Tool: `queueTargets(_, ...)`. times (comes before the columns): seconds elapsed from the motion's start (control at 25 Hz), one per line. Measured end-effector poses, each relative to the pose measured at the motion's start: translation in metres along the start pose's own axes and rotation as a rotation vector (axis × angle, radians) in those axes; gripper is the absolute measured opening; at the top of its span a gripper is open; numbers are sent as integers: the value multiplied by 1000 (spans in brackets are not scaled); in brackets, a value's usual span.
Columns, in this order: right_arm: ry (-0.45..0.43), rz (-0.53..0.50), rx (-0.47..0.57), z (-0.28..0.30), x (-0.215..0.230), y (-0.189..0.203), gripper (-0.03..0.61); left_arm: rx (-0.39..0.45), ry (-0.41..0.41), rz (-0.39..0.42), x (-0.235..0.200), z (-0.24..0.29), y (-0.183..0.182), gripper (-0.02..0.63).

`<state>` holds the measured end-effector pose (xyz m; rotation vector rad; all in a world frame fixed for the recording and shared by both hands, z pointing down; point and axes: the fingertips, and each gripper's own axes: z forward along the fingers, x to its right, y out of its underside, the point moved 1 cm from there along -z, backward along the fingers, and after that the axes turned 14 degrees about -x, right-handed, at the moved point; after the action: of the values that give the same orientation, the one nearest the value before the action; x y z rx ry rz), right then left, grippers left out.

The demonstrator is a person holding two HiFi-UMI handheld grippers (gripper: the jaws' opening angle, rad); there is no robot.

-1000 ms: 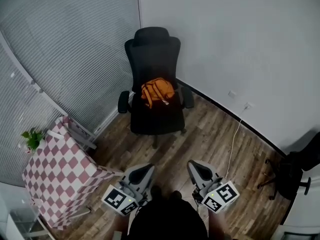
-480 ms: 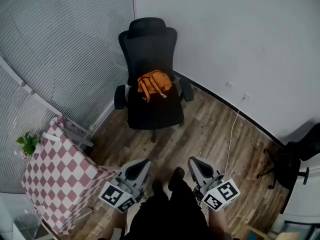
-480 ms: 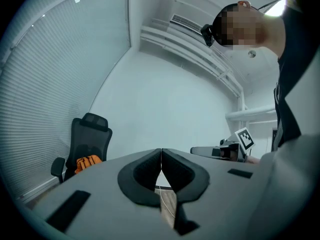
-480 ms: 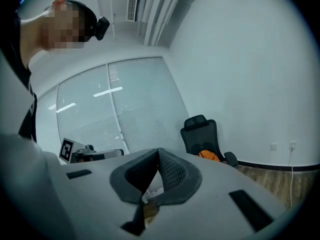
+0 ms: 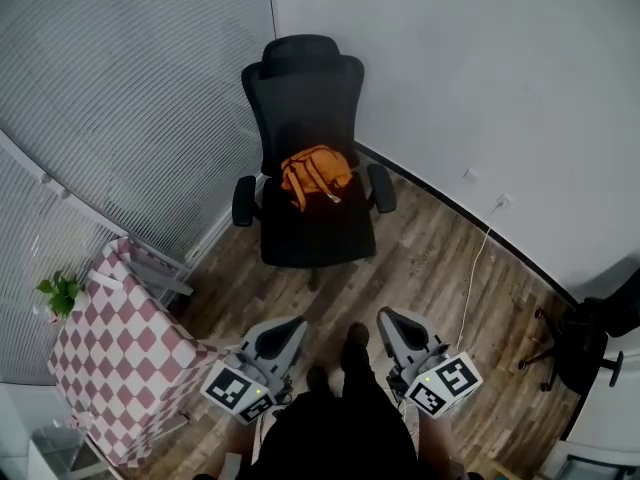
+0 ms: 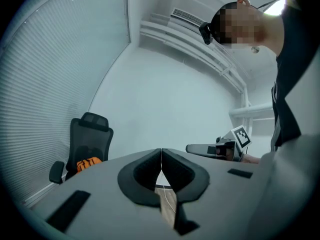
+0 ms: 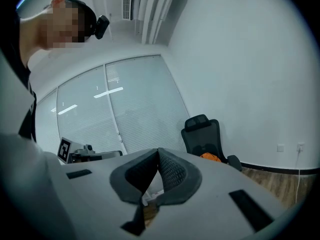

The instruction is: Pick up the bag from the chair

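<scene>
An orange bag [image 5: 315, 175] lies on the seat of a black office chair [image 5: 307, 108] that stands in the room's corner. The bag also shows small at the left of the left gripper view [image 6: 89, 163] and right of centre in the right gripper view [image 7: 211, 157]. My left gripper [image 5: 286, 327] and right gripper [image 5: 386, 318] are held low in front of the person, well short of the chair. Both are shut with nothing between the jaws, as the left gripper view [image 6: 161, 154] and the right gripper view [image 7: 158, 153] show.
A small table with a pink checked cloth [image 5: 118, 348] stands at the left with a potted plant [image 5: 58, 292] beside it. Blinds cover the left wall. A white cable [image 5: 478, 258] runs from a wall socket across the wood floor. Another dark chair [image 5: 590, 338] sits at the right edge.
The view has shifted a little and the chair with the bag now looks slightly larger and nearer. Both grippers stay shut in front of the person.
</scene>
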<state>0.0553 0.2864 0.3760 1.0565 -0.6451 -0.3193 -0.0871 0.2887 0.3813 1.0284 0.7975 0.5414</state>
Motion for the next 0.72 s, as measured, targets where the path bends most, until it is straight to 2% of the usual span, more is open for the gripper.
queueTargets(0.32,-63,-20,8,23,61,-43,18,23,-60,-10,-17,57,-39,32)
queueTargets(0.72,-154,-27,-21,33,137,-70,18,50,-116,-48,-20,138,-68,32)
